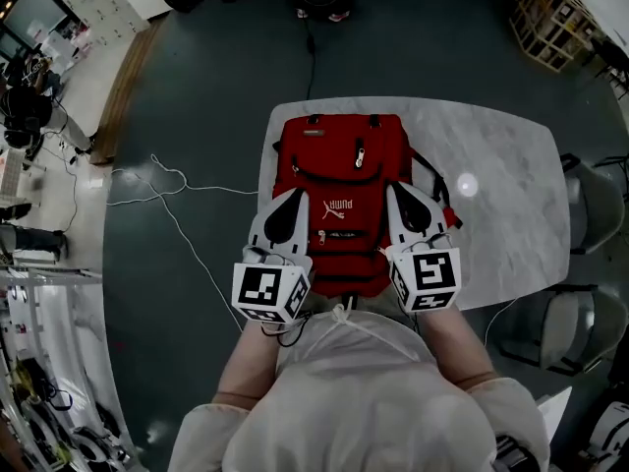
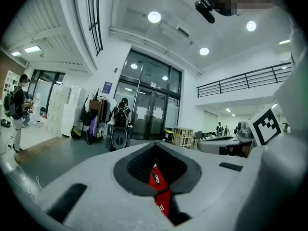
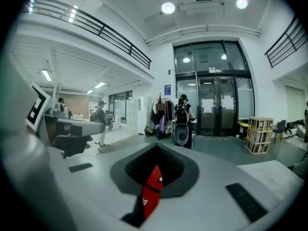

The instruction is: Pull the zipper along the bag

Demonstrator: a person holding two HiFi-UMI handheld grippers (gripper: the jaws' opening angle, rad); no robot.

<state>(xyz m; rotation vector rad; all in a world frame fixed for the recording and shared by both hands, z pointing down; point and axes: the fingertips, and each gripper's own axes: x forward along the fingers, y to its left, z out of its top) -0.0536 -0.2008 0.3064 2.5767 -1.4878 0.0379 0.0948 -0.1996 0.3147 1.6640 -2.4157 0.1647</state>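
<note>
A red backpack (image 1: 339, 180) lies flat on the marble table (image 1: 501, 165), with a silver zipper pull (image 1: 360, 153) on its front pocket. My left gripper (image 1: 297, 195) hovers over the bag's lower left part and my right gripper (image 1: 394, 189) over its lower right. Both point away from me with their jaws together, and I see nothing held in either. In the left gripper view the closed left gripper (image 2: 154, 150) shows only a sliver of red backpack (image 2: 160, 189) below. The right gripper (image 3: 155, 152) looks the same, with the red backpack (image 3: 151, 189) under it.
Two grey chairs (image 1: 593, 207) (image 1: 565, 327) stand at the table's right side. A white cable (image 1: 177, 190) trails over the dark floor at the left. Wooden crates (image 1: 550, 18) sit at the far right. A person (image 3: 182, 115) stands by the glass doors.
</note>
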